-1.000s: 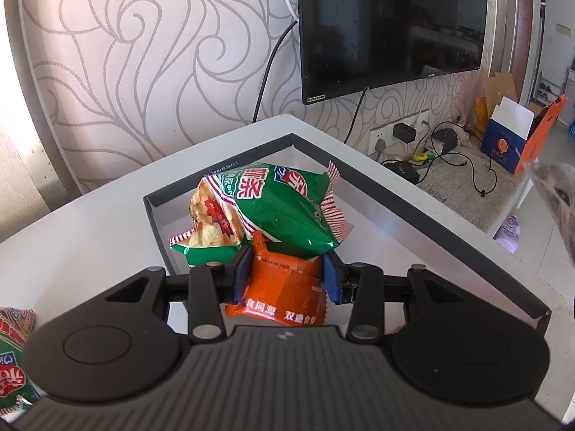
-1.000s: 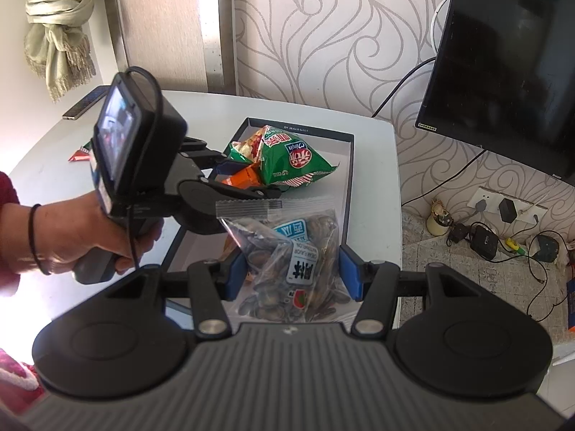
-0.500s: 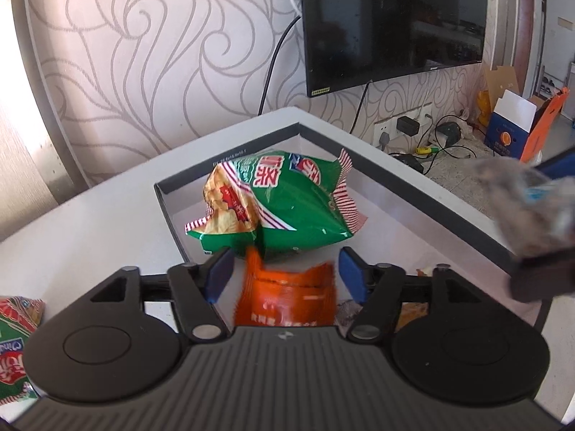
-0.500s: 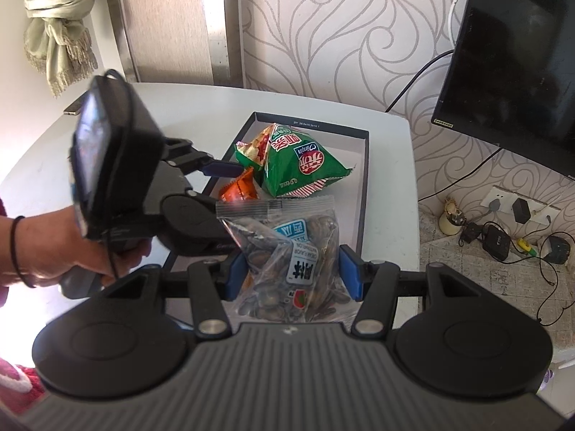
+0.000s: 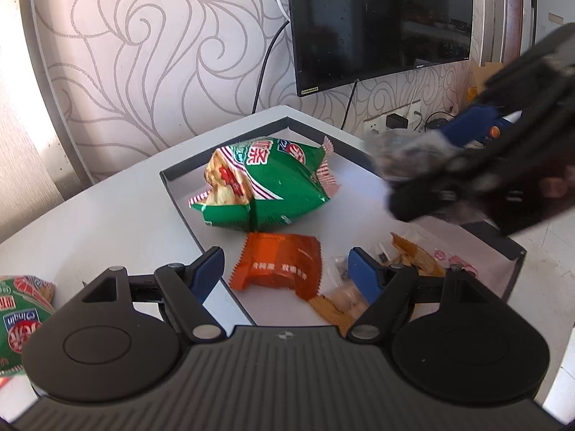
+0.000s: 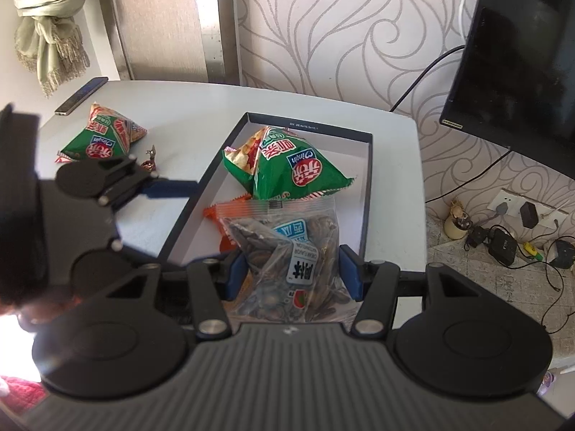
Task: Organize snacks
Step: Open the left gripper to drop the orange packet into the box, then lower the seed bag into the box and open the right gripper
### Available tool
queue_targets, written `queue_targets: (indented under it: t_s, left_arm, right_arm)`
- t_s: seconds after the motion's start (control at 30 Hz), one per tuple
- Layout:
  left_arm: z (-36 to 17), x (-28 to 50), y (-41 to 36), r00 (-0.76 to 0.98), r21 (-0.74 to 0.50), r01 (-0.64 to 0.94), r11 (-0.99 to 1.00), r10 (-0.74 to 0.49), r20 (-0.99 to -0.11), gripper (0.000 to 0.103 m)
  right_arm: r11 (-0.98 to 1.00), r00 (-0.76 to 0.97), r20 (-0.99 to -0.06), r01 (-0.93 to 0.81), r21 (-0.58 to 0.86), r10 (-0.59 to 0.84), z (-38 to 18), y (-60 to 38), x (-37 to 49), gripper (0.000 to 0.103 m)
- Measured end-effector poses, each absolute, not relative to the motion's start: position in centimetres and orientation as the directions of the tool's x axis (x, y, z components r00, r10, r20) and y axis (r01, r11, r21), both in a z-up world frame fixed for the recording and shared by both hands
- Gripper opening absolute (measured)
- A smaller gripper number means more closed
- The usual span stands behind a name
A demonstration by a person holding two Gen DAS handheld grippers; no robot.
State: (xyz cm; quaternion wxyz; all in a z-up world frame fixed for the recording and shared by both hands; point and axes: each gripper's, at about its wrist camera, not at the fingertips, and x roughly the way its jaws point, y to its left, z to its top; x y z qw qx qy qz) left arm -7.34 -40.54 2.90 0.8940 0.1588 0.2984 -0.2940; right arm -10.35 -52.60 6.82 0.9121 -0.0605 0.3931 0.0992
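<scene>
The right gripper [image 6: 293,274] pinches a clear bag of seeds [image 6: 291,258] over the box [image 6: 366,194]; light, crinkly and slippery, it is best gripped mid-body, while the left gripper [image 5: 287,273], its jaws just opened, stands spread above the orange packet [image 5: 278,265].

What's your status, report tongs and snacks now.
Left tongs just opened, orange packet lying loose in box. Right tongs shut on seed bag, above box. Green bag occupies far end.

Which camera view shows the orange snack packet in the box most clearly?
The left wrist view. There the orange packet lies flat and fully visible in the box. In the right wrist view, only its edge shows behind the clear seed bag held by the right gripper.
</scene>
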Motion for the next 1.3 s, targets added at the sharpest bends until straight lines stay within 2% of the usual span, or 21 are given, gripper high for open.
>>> queue_targets:
  t_s: [0.6, 0.93, 1.0, 1.07, 1.3]
  left_arm:
    - [3.0, -8.6, -39.5, 0.652, 0.1, 0.595, 0.797, -0.407, -0.64, 0.08]
    - [2.9, -9.6, -39.4, 0.663, 0.101, 0.583, 0.807, -0.4, -0.633, 0.08]
    - [2.9, -9.7, -39.4, 0.662, 0.098, 0.581, 0.808, -0.399, -0.634, 0.08]
    - [2.8, -9.9, -39.3, 0.663, 0.099, 0.579, 0.809, -0.397, -0.635, 0.08]
    - [2.9, -10.6, -38.8, 0.666, 0.086, 0.576, 0.813, -0.406, -0.625, 0.08]
  right_arm:
    - [0.98, 0.603, -0.793, -0.196, -0.041, 0.087, 3.0, -52.5, -3.7, 0.057]
    - [0.979, 0.586, -0.806, -0.196, -0.051, 0.076, 2.4, -52.2, -3.3, 0.058]
    - [0.98, 0.587, -0.806, -0.192, -0.046, 0.077, 2.4, -52.3, -3.5, 0.059]
    - [0.981, 0.589, -0.804, -0.189, -0.044, 0.077, 2.6, -52.4, -3.7, 0.066]
    - [0.984, 0.599, -0.797, -0.173, -0.034, 0.078, 3.0, -52.8, -5.6, 0.067]
